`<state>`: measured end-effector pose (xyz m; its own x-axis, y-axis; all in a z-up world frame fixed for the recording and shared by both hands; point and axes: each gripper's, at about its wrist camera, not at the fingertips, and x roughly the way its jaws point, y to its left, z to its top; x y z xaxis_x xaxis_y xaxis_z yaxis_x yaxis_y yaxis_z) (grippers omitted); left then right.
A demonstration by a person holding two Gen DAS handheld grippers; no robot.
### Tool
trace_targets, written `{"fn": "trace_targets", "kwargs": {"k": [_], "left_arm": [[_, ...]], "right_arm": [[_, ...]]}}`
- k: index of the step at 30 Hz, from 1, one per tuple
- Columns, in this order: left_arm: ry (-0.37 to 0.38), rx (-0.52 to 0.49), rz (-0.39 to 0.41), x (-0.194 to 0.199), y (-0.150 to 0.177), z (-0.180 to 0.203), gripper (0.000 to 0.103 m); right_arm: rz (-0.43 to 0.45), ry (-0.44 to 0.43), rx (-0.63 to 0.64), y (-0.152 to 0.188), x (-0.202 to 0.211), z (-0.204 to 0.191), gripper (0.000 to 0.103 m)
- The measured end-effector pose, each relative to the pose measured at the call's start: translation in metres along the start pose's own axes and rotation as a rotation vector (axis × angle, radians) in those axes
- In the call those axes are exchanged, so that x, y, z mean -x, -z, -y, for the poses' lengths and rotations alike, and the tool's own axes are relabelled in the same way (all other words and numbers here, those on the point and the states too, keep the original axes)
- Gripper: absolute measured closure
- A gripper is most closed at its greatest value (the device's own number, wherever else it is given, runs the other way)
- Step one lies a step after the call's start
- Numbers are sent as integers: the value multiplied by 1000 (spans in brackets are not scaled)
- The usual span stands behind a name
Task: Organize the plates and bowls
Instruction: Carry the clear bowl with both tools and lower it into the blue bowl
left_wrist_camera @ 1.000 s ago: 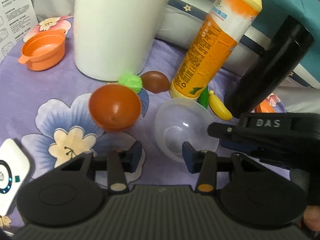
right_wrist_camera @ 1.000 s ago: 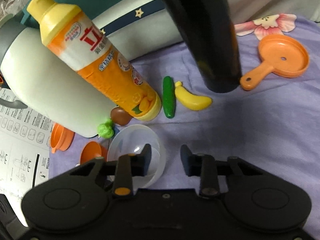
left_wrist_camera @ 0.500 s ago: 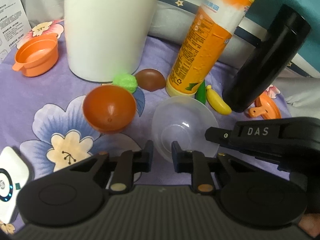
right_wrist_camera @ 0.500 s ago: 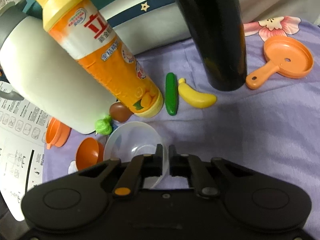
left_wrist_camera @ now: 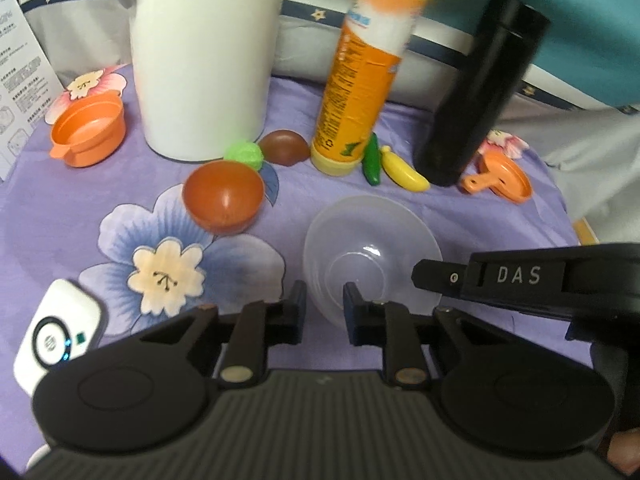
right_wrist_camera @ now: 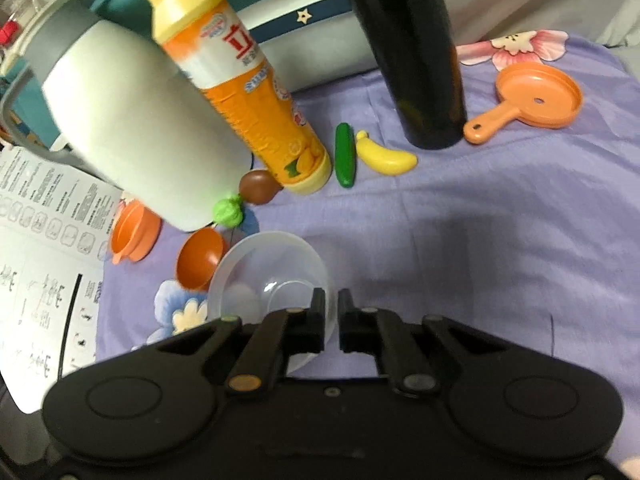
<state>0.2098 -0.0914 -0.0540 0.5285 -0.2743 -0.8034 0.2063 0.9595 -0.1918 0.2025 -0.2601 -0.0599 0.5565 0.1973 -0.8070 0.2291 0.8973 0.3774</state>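
A clear plastic bowl [left_wrist_camera: 372, 248] is held tilted above the purple flowered cloth [left_wrist_camera: 120, 208]. My left gripper [left_wrist_camera: 323, 304] is shut on its near rim. My right gripper [right_wrist_camera: 331, 314] is shut on its right rim; the bowl [right_wrist_camera: 268, 276] shows at its left finger. The right gripper also reaches in from the right in the left wrist view [left_wrist_camera: 440, 276]. A small orange-red bowl [left_wrist_camera: 223, 197] sits left of the clear bowl. An orange cup with a spout [left_wrist_camera: 88, 130] stands at the far left. An orange toy pan [left_wrist_camera: 502, 178] lies at the right.
A white jug [left_wrist_camera: 204, 56], an orange bottle [left_wrist_camera: 360, 92] and a black flask [left_wrist_camera: 476, 92] stand at the back. A toy banana [left_wrist_camera: 402, 168], cucumber [left_wrist_camera: 371, 160], brown toy [left_wrist_camera: 285, 148] and green ball [left_wrist_camera: 244, 154] lie near them. A white device [left_wrist_camera: 56, 340] lies front left.
Both grippers closed on the clear bowl's rim, the right first, then the left. The bowl has been lifted and drawn back from the bottle and jug.
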Motion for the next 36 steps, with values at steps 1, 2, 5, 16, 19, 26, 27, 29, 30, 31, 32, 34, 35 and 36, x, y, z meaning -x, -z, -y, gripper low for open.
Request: {"fn": "trace_targets", "kwargs": {"k": [1,2,5,16,19,26,27,29,30,31,32,34,35,36], "left_arm": [[1,-9,-1,6,3,1,84],[2,-18,0,12,7,2,84],[8,-40,-1,29,17,5,84],[24,-141,6,91,60,16,84],[32,-158,2,104,73,18,84],[43,-208,-3,127,102,26,84],[45,-217,-4,130,106,28,84],[48,-233,-7,134,113,30,84],[50,-240,-11,135,117,32,84],[51,-247,-14,136,121,33,84],[52,-254,-19,136,124,34,84],[54,-265,-26,137,130,36,84],[54,-270,-31,137,133,37,84],[55,-273,-36,136,135,38,84]], "right_arm": [[2,0,0,5,7,-1,96],[4,0,2,9,14,-3,96],[7,6,1,23,33,-6,96],[16,5,-13,80,104,-13,94],[17,-1,-17,95,118,-12,94],[21,2,-18,130,149,-7,94],[20,2,-19,135,152,-6,94],[17,3,-23,144,158,-3,94],[15,4,-25,148,160,-1,94],[12,6,-28,153,162,1,94],[8,7,-32,157,164,3,94],[1,11,-33,163,166,5,93],[-2,14,-34,167,167,7,93],[-5,16,-35,169,167,8,93]]}}
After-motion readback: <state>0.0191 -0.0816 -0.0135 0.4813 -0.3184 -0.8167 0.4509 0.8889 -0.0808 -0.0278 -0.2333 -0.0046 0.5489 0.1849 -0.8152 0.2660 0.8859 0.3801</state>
